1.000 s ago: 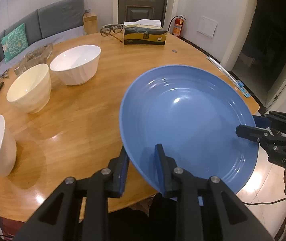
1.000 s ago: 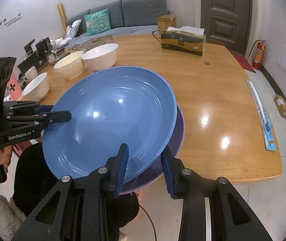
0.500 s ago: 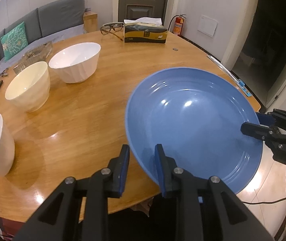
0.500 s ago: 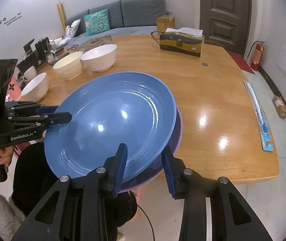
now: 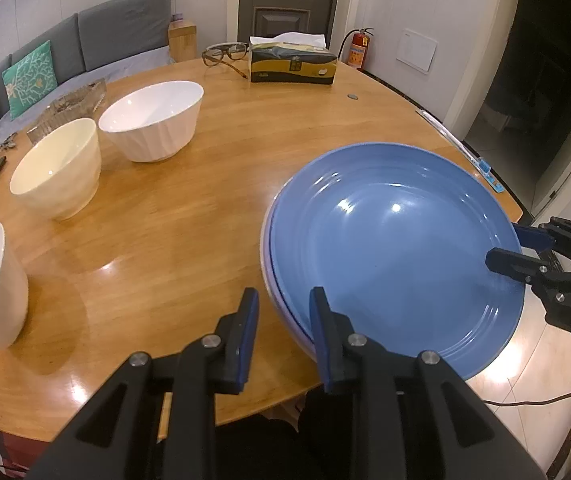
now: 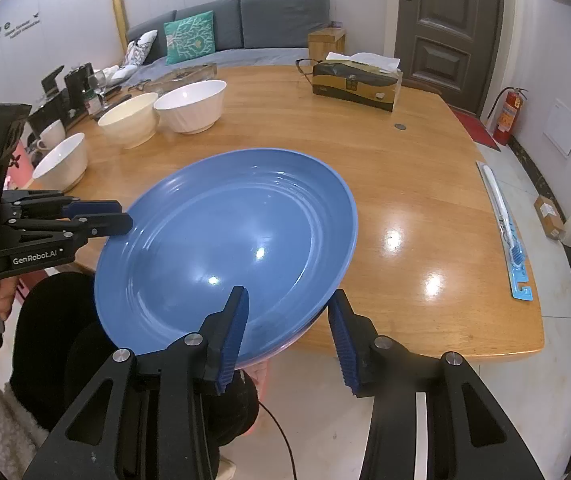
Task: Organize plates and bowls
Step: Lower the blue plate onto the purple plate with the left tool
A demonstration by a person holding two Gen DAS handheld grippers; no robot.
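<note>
Two plates sit stacked at the near edge of the table: the blue plate on top of a pale plate, both overhanging the rim toward the person. The right gripper straddles the blue plate's near rim and its jaws are opening, the rim between them but no longer pinched. The left gripper straddles the opposite rim with jaws narrow; whether its pads press the plate I cannot tell, though a gap seems to show on the outer side.

To finish this placement well, I would let both jaws clear the rim fully before lifting straight back, so the top plate is not dragged off the lower one. Nudging the stack inward seems wise, given the overhang.

Three bowls stand in a row at the left, well apart from the plates, with open wood between. The tissue box and glasses lie at the far side
</note>
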